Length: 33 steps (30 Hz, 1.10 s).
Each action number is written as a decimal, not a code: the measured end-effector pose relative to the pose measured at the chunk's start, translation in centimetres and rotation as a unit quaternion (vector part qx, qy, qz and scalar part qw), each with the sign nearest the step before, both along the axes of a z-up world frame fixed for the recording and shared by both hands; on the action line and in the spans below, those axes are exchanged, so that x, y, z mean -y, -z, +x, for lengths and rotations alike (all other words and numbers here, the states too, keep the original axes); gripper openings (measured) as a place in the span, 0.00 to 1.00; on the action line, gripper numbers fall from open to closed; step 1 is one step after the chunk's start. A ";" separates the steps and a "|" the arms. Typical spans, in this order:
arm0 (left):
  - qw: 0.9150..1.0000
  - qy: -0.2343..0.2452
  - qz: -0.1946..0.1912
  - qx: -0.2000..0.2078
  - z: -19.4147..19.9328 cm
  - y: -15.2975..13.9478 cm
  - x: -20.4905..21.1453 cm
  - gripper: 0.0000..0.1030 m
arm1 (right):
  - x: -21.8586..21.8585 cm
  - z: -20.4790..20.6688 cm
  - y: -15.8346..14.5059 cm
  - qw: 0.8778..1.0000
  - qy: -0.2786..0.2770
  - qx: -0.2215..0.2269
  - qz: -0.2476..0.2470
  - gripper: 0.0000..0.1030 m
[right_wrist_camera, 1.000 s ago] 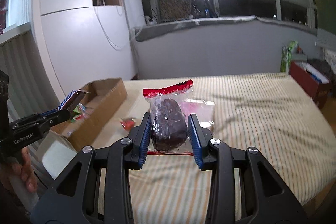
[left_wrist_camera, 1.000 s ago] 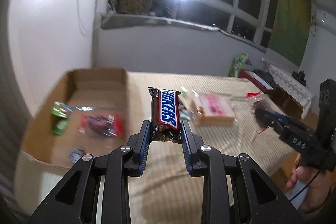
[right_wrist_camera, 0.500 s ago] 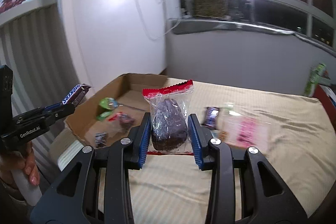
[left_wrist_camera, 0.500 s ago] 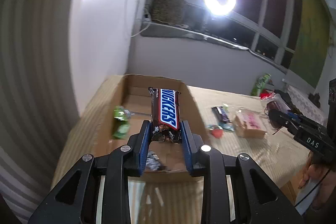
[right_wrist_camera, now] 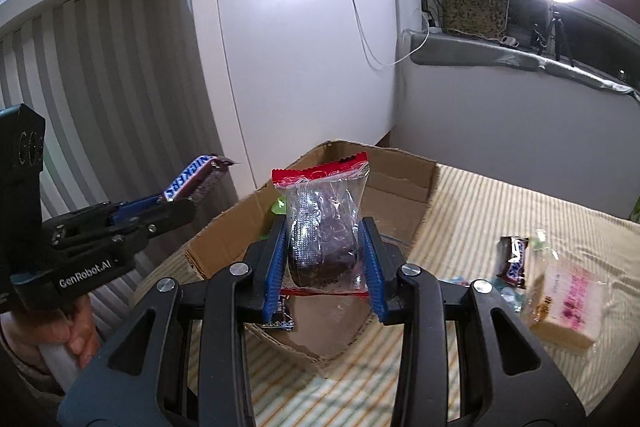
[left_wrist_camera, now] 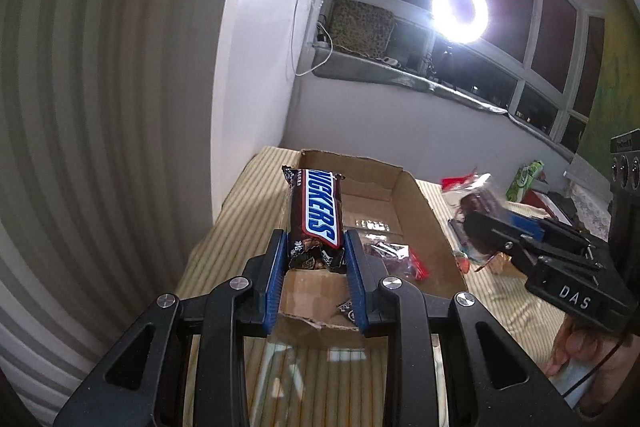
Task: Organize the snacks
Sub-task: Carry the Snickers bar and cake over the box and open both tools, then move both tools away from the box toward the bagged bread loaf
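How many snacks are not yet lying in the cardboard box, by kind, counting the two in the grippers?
Snickers bars: 2, one in the left gripper, one on the striped cover
Chocolate cake in clear packet: 1, in the right gripper
Pink-printed packet: 1, on the cover
Total: 4, plus small wrappers beside that packet, too blurred to count

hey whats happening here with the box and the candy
A person is sorting snacks into a cardboard box on a striped bed. The left tool grips a Snickers bar; the right tool grips a clear-wrapped chocolate cake. Both are held above the box, not yet released. A small Snickers and a pink-wrapped pastry wait on the bed.
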<state>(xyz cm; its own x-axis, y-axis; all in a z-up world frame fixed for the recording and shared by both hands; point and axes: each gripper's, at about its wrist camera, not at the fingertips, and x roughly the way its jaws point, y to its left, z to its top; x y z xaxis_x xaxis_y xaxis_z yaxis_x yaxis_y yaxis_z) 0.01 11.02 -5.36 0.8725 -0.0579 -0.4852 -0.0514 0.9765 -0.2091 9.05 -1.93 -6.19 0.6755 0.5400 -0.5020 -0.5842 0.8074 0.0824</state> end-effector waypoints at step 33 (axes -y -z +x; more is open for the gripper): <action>1.000 -0.012 -0.003 -0.026 2.3 1.5 -0.3 0.65 | -0.3 1.6 3.7 0.999 -0.009 -0.038 0.018 0.61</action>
